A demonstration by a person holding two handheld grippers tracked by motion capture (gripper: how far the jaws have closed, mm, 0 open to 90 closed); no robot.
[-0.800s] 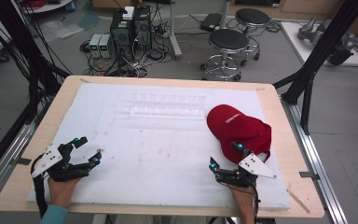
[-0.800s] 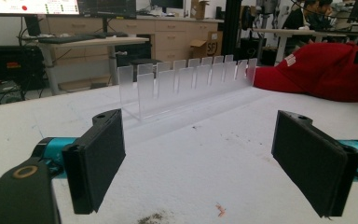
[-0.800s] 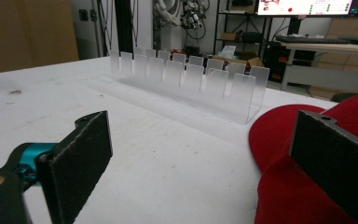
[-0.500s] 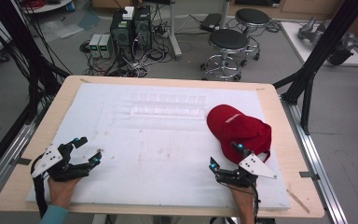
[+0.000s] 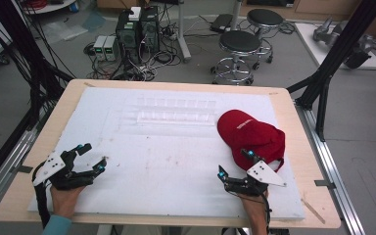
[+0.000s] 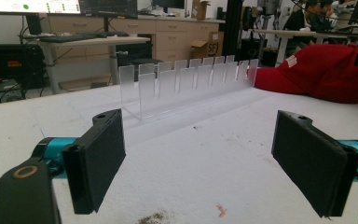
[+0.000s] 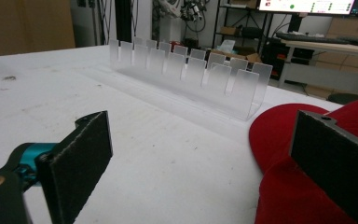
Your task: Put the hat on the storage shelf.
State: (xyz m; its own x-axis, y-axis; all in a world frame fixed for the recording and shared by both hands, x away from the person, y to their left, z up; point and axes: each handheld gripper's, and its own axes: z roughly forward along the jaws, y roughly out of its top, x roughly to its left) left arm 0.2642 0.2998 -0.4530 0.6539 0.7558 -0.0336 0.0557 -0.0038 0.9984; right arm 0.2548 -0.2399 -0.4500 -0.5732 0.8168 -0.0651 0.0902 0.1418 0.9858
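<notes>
A red cap (image 5: 250, 137) lies on the right side of the white foam board (image 5: 176, 161). My right gripper (image 5: 234, 162) stands open at the cap's near edge, with its far fingertip over the red fabric and nothing pressed between the pads. In the right gripper view the cap (image 7: 279, 140) sits beside and behind the right pad (image 7: 335, 158). My left gripper (image 5: 92, 156) rests open near the board's front left, holding nothing. Its pads (image 6: 98, 163) stand wide apart over bare foam. A clear slotted acrylic rack (image 5: 174, 115) stands at the board's middle back.
The wooden table edge (image 5: 303, 147) frames the foam board. Beyond the table stand two stools (image 5: 240, 46), computer boxes (image 5: 137, 29) with cables, and black frame posts (image 5: 323, 78). The rack (image 6: 186, 84) and cap (image 6: 326, 72) lie ahead of the left gripper.
</notes>
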